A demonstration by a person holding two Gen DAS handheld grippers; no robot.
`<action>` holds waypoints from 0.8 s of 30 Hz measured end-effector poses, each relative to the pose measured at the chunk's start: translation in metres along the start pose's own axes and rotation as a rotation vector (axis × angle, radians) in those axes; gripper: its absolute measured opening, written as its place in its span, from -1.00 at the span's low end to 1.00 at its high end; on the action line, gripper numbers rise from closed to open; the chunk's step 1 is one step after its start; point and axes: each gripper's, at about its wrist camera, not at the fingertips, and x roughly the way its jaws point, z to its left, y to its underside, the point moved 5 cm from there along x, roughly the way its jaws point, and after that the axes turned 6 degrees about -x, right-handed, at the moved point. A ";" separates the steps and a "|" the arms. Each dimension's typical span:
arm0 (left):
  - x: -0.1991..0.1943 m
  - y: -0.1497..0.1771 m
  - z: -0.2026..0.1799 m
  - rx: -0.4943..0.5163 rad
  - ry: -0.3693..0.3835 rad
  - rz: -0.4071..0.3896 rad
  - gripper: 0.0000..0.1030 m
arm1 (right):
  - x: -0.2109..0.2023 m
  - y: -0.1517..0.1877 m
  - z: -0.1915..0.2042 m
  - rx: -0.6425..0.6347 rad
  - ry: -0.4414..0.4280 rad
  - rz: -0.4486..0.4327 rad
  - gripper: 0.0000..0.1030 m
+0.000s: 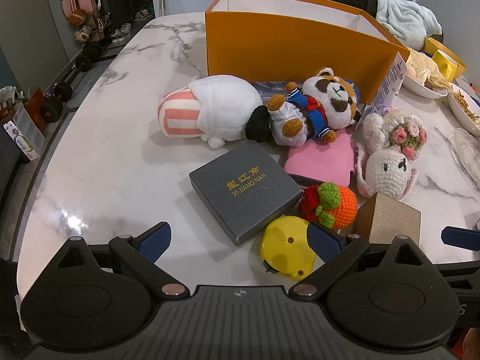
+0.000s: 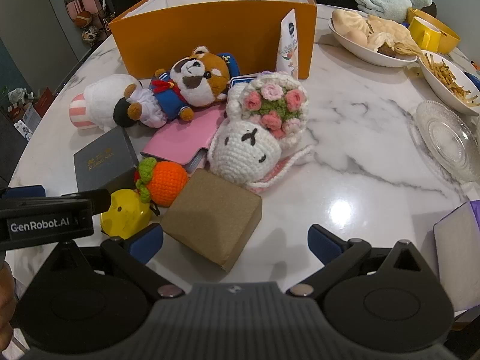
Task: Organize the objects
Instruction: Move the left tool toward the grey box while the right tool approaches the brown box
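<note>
I am noting both grippers, left gripper (image 1: pixel 240 237) and right gripper (image 2: pixel 235 241), hanging wide open and empty over the worktop (image 2: pixel 360 150), the brown box (image 2: pixel 213 220) lying nearest, just beyond the right fingers, skewed leftward.

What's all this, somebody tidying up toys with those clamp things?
Yes. A person holds two grippers over a marble table. Both the left gripper and the right gripper are open and hold nothing. Toys and small boxes lie in a heap: a red panda plush, a crocheted bunny, a grey gift box, a brown box. The orange box behind them appears empty.
</note>
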 end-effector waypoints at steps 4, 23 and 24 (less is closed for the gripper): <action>0.000 0.000 0.000 0.001 0.001 0.001 1.00 | 0.000 0.000 0.000 0.000 -0.001 -0.001 0.98; 0.003 0.003 0.001 0.006 0.006 0.003 1.00 | 0.000 -0.003 0.002 -0.003 -0.003 0.004 0.98; 0.003 0.003 0.002 0.007 0.006 0.004 1.00 | 0.002 -0.005 0.002 -0.003 -0.003 0.004 0.98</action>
